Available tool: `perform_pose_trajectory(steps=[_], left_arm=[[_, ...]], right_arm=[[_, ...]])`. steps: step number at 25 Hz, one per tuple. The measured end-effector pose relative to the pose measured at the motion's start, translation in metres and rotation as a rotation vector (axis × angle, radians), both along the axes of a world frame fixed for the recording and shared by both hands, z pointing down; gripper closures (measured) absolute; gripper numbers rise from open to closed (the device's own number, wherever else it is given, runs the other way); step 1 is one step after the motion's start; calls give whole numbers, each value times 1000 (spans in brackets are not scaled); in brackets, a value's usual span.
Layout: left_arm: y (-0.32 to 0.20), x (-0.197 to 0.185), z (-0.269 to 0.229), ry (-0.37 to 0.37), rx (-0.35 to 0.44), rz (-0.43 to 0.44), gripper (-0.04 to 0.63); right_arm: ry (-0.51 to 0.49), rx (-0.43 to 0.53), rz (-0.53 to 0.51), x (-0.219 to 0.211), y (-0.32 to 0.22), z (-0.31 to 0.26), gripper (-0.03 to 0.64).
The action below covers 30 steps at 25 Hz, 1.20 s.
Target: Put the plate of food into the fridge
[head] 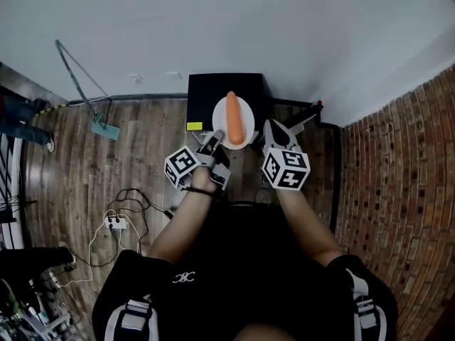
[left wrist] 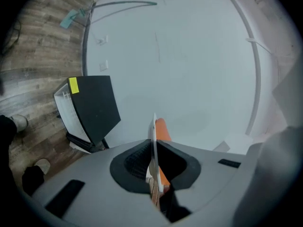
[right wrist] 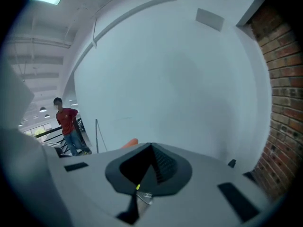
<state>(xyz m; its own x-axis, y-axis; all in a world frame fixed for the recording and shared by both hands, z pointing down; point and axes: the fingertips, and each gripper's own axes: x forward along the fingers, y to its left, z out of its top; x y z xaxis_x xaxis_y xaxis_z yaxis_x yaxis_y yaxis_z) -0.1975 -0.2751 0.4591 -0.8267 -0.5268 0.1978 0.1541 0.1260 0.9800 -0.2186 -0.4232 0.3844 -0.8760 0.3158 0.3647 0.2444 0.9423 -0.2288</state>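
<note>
Wooden floor (head: 85, 169) and a white wall framed the small black fridge (head: 213, 87) below me. My left hand-held gripper (head: 213, 144) pinched the rim of the white plate (head: 245, 112), which carried long orange food (head: 233, 116) and overlapped the fridge in the head view. My right hand-held gripper (head: 274, 130) sat just beside the plate, jaws pressed together on nothing.

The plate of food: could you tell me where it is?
In the head view the plate is mid-frame, over the black fridge, its rim clamped by the left gripper, the right gripper just to its right.
</note>
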Motion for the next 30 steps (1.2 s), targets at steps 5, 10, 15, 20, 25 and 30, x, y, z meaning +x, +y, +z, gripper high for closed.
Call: perform_pose_trajectory(steps=[5,10,15,20,25,30], left_arm=[[-17,25,14,15,3,-147,565],[-27,52,38,42,32,-273,565],[-27,72,70,97,38,-310,565],[-13,74,126,81,22,-297,565],[10,68,202,-11,45,-273,565],[21,78,315,-59,34,-217,565]], right_arm=[[30,9,-162,3,-11,14,603],[83,5,-270,11,-15,41,603],[142,12,-328,9,-5,80,603],[134,2,-362,11,16,129,603],[99,-38,-390,21,41,207,603],[-17,-28,-401,22,58,301,603]])
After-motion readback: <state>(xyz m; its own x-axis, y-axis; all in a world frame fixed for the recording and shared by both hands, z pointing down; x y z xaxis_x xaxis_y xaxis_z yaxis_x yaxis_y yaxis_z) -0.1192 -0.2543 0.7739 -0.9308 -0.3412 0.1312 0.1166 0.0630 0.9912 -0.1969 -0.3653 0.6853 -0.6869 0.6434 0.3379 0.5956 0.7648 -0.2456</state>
